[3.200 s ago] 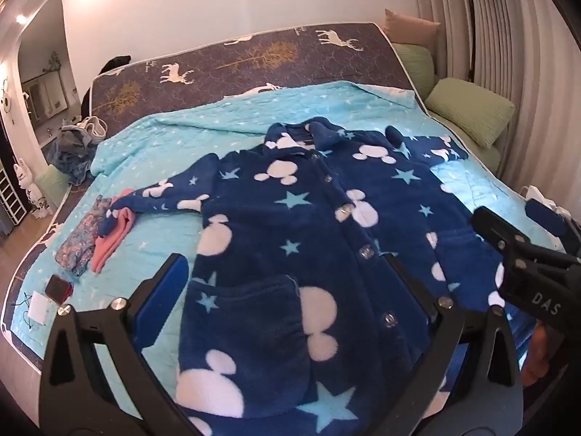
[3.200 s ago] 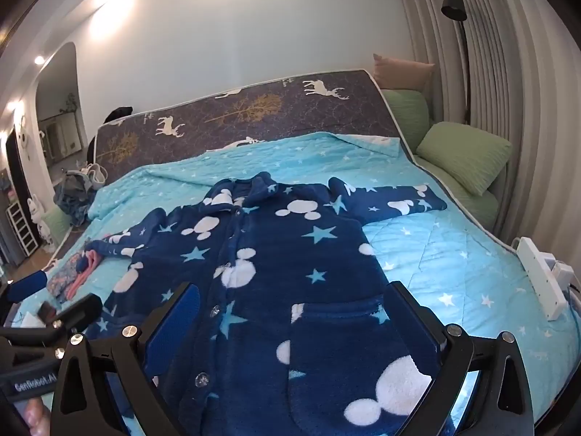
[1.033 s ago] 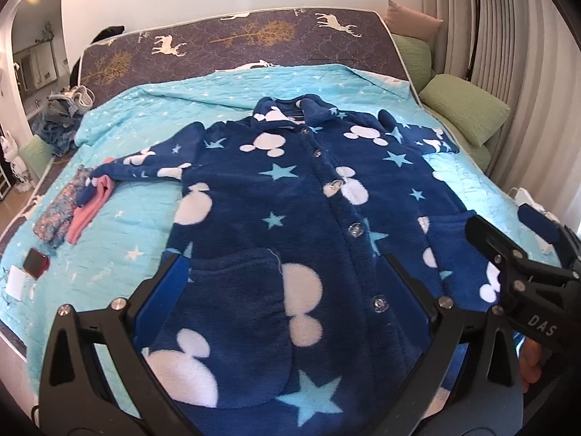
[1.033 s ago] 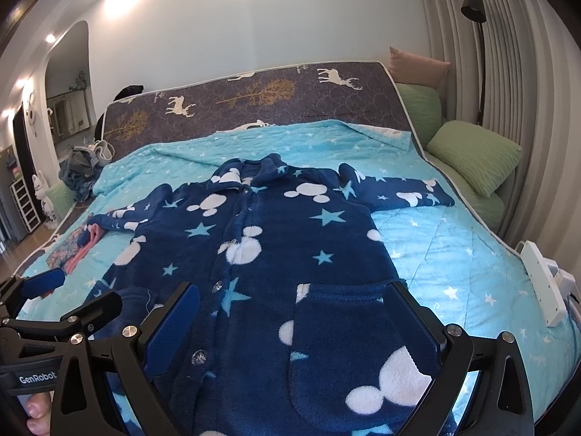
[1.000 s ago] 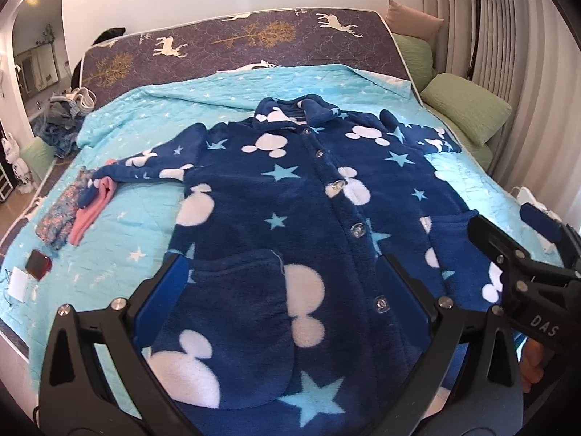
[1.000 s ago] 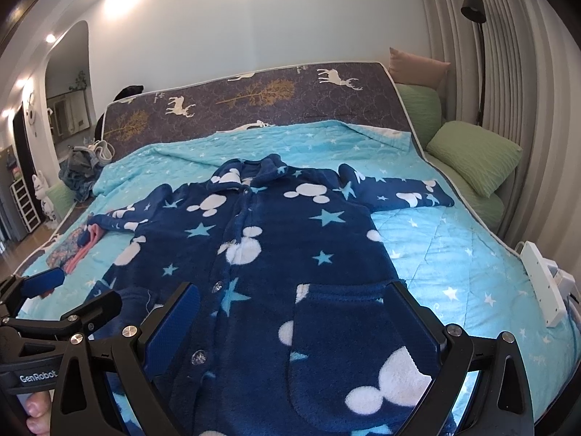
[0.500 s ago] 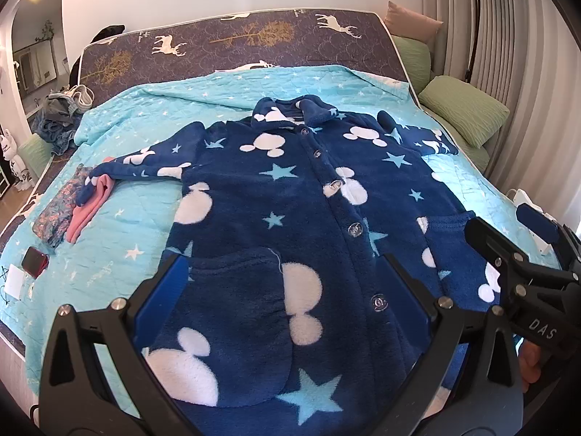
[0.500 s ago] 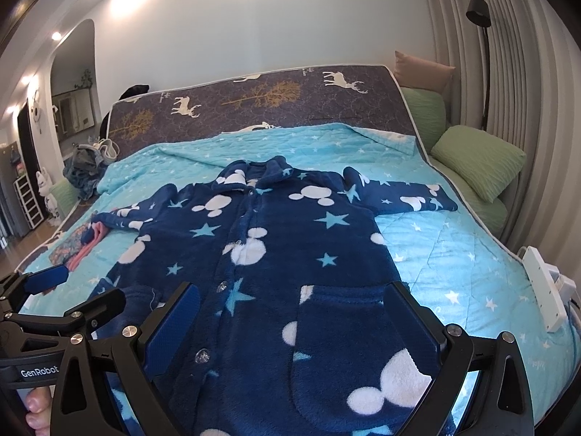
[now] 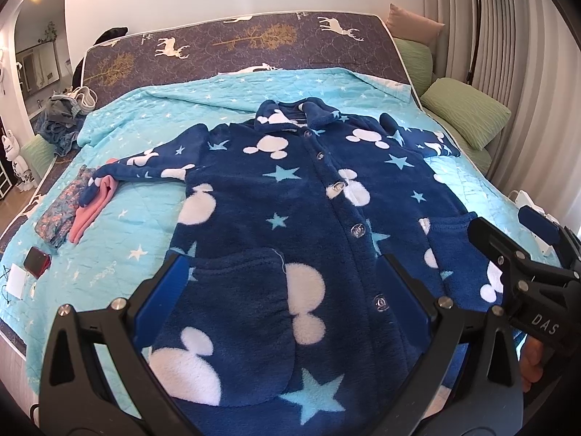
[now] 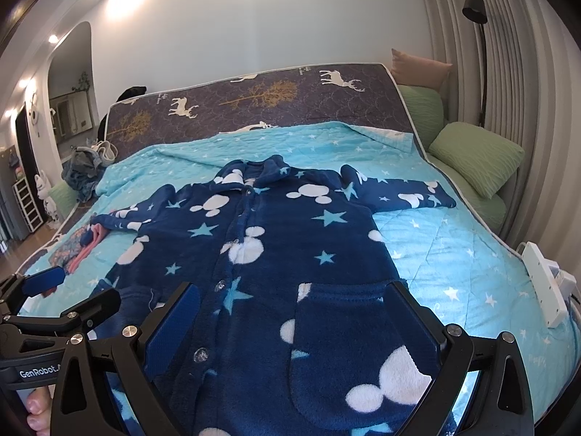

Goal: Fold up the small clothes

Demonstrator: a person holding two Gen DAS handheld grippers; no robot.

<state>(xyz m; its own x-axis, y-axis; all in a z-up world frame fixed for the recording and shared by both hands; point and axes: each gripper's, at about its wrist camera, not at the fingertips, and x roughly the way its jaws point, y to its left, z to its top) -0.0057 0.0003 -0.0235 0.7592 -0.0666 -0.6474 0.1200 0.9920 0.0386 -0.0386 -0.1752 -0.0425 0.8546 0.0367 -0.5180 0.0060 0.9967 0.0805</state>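
Looking through my left wrist cam, my left gripper (image 9: 290,290) hangs wide open, empty, over the navy robe (image 9: 290,200) spread flat mid-bed (image 9: 109,116). Right cam: my right gripper (image 10: 294,319) gapes too, above the robe's near-edge pocket (image 10: 345,327).

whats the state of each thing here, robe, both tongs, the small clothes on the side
robe: spread flat on the bed, front up, buttoned, sleeves out to both sides
left tongs: open, empty, above the robe's hem
right tongs: open, empty, above the pocket
pink cloth: folded, beside the sleeve end
floral cloth: folded, next to the pink cloth
blanket: spread over the bed
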